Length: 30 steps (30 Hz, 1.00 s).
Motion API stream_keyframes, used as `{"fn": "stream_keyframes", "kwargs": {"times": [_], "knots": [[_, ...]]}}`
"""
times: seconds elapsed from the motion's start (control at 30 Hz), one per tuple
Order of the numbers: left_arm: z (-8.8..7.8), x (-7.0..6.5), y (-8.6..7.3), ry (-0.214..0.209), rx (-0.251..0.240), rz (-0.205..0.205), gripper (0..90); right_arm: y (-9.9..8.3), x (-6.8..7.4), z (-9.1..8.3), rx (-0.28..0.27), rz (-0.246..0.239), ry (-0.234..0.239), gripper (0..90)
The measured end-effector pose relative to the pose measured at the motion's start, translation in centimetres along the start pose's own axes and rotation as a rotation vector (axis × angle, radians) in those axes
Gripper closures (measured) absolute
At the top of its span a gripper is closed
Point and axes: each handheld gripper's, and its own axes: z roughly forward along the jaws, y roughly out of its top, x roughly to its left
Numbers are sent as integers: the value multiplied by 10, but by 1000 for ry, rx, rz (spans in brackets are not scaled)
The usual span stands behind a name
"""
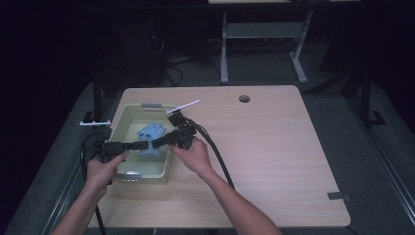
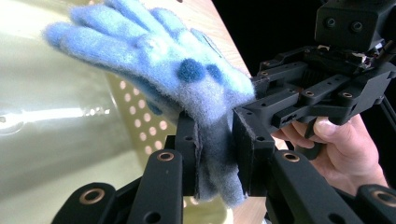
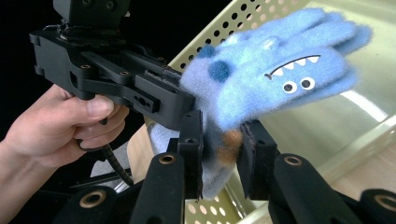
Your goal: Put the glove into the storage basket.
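A fuzzy light blue glove [image 1: 151, 132] with dark blue spots and a monster face hangs over a pale yellow perforated basket [image 1: 123, 117] at the table's left. Both grippers pinch its cuff from opposite sides. In the left gripper view my left gripper [image 2: 215, 135] is shut on the cuff, the glove [image 2: 154, 51] fanning up and left, with the right gripper's body [image 2: 308, 93] close at the right. In the right gripper view my right gripper [image 3: 222, 140] is shut on the cuff below the glove [image 3: 280, 70]. In the high view the left gripper [image 1: 142, 145] and right gripper [image 1: 156, 143] meet tip to tip.
The wooden table [image 1: 274, 147] stretches bare to the right of the basket. A white stick [image 1: 184, 106] lies just behind the basket's far right corner. A round cable hole [image 1: 244, 98] sits near the far edge. Black cables [image 1: 215, 152] trail from the right gripper.
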Motion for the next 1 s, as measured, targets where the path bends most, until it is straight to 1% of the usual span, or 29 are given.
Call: {"fn": "stream_keyframes", "kwargs": {"times": [0.1,0.2,0.37,0.43,0.6,0.63,0.83,1.0], "knots": [[-2,5,1,10,5,-13,726,1,-2,7,3,22,5,728],[-2,8,1,13,10,-17,727,1,-4,10,8,22,5,728],[-4,13,2,24,11,-40,727,3,-7,17,16,32,6,728],[-4,16,2,26,12,-41,727,4,-9,21,16,46,12,728],[-6,22,2,37,23,-45,727,4,-11,27,20,53,17,728],[-6,24,2,44,27,-48,728,3,-12,30,22,56,16,728],[-7,29,2,51,29,-65,728,4,-15,36,24,67,14,727],[-7,33,3,70,44,-73,728,4,-18,42,32,76,8,724]]}}
